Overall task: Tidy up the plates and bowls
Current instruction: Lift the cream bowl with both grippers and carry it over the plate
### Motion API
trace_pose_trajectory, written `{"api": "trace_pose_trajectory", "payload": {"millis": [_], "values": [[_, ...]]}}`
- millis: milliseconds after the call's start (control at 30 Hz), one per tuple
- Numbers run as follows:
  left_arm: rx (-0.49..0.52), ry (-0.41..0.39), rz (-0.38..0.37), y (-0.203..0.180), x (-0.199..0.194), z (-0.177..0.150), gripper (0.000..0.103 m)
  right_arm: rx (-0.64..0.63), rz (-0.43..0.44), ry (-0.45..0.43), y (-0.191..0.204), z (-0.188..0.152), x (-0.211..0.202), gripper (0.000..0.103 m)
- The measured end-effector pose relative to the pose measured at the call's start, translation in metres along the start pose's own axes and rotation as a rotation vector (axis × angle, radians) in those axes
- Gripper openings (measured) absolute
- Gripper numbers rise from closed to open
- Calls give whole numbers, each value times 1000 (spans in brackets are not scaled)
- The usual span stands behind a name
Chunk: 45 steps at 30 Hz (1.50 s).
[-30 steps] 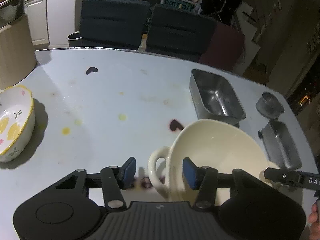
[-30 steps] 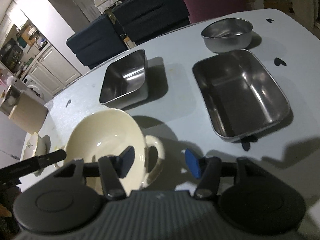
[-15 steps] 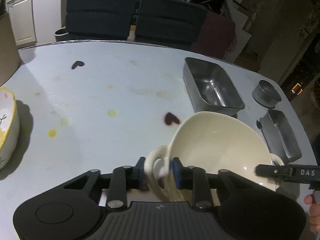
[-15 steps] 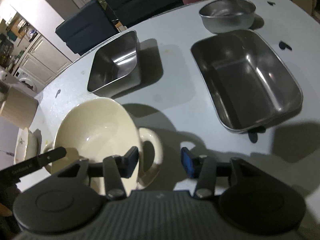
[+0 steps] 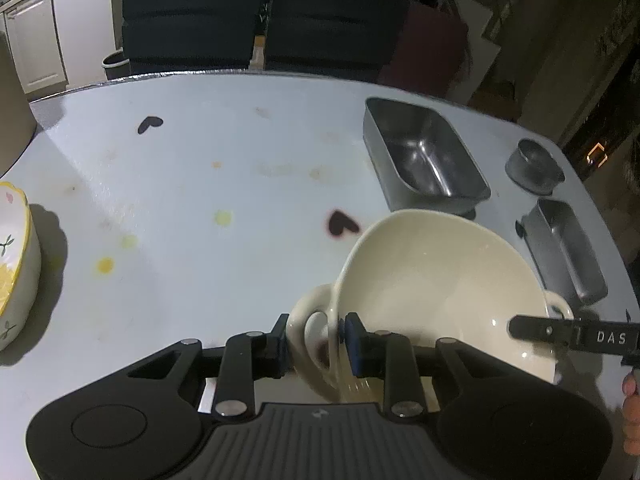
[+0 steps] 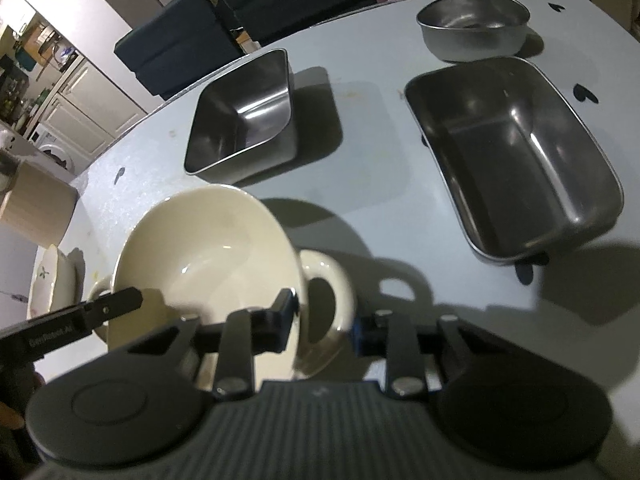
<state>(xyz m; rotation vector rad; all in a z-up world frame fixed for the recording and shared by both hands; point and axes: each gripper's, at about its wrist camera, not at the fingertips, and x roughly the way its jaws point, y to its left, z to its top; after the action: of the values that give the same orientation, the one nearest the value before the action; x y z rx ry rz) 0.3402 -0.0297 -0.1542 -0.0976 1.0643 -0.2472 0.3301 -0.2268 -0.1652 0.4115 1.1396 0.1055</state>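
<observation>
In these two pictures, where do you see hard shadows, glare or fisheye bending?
Left wrist view: table edge bows into a curve; cream bowl looks evenly lit. Right wrist view: hard dark shadows fall right of the square steel tin and the bowl's handle; bright glare streaks inside the tin.

Cream bowl, plain; white bowl with yellow rim, yellow and green floral print; silver steel pans, shiny; pale blue-grey table with dark hearts and yellow dots; navy chairs
</observation>
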Motion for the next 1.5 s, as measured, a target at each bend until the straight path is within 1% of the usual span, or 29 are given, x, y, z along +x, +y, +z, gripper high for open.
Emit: {"api": "trace_pose_trajectory", "payload": {"millis": [200,333,433,567,667,867,1067,1167,1233,1333,1500], "values": [[11,22,-3,0,1,1,30,-20,2,7,2,2,2,34],[7,18,-21,3,3,-1,30,-16,0,9,3,3,3,34],[20,2,-31,4,1,-3,30,-20,-1,8,3,2,4,34],[31,-18,-25,2,0,-5,30,-29,-11,-1,5,1,3,34],[71,-38,-12,-2,-1,-8,31,-54,-17,-18,8,-2,2,34],[83,-81,-16,-9,-8,-8,31,-87,-29,-56,10,-4,-7,33],[79,-139,-26,-14,-26,-7,31,-110,-23,-113,7,-5,-27,33],[69,-164,-14,-18,-40,-9,31,-120,-16,-142,9,-9,-39,33],[77,-189,0,-22,-53,-12,31,-125,-5,-160,10,-12,-47,33],[82,-213,-3,-23,-70,-18,30,-121,19,-182,10,-18,-61,33],[82,-247,7,-18,-98,-32,30,-156,38,-218,23,-27,-78,33]]}}
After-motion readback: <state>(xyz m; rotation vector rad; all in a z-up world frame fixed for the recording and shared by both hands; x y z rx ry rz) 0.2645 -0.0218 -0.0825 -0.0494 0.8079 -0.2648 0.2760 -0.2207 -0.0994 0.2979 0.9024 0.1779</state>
